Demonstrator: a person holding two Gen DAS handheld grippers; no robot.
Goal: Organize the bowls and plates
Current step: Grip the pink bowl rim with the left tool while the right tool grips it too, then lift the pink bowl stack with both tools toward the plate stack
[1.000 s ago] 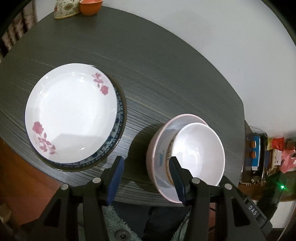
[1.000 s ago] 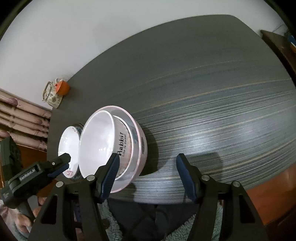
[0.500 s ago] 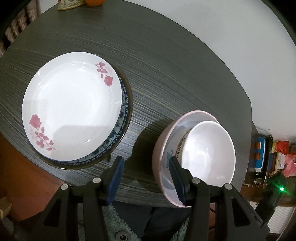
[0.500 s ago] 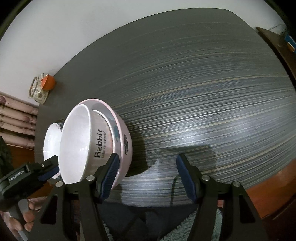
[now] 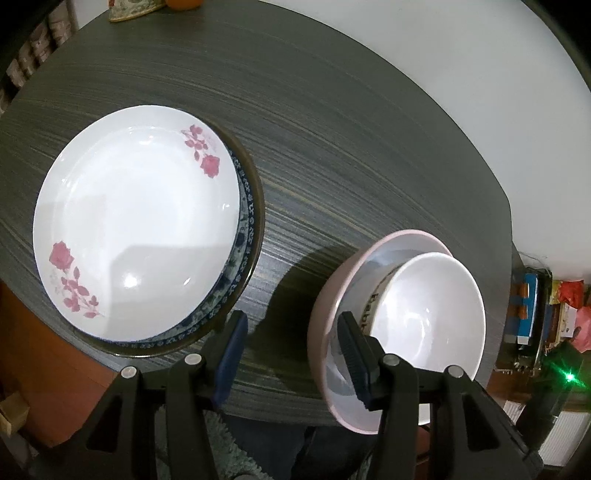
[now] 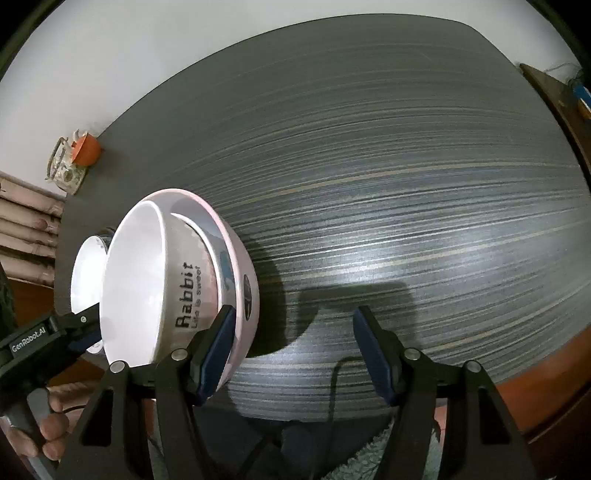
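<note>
Two stacked plates (image 5: 136,221), two nested bowls (image 5: 424,314), two claws (image 5: 291,354).

**Inspector A:** Left wrist view first. The orange cup (image 5: 183,3) at twelve o'clock is cut by the top edge, and so is the patterned container (image 5: 135,9) beside it. The blue-rimmed plate (image 5: 242,266) shows only a crescent; the floral plate (image 5: 135,221) covers the rest.

**Inspector B:** The pink bowl (image 5: 325,314)?

**Inspector A:** Its near rim is behind one finger of the left claw (image 5: 291,350). The lettering on the white bowl (image 5: 424,314) is partly hidden. Clutter (image 5: 535,310) at three o'clock is too small to identify.

**Inspector B:** Right wrist view: the plates (image 6: 83,273) at nine o'clock are mostly hidden behind the bowls. The hand (image 6: 40,428) is cut off at the corner.
</note>
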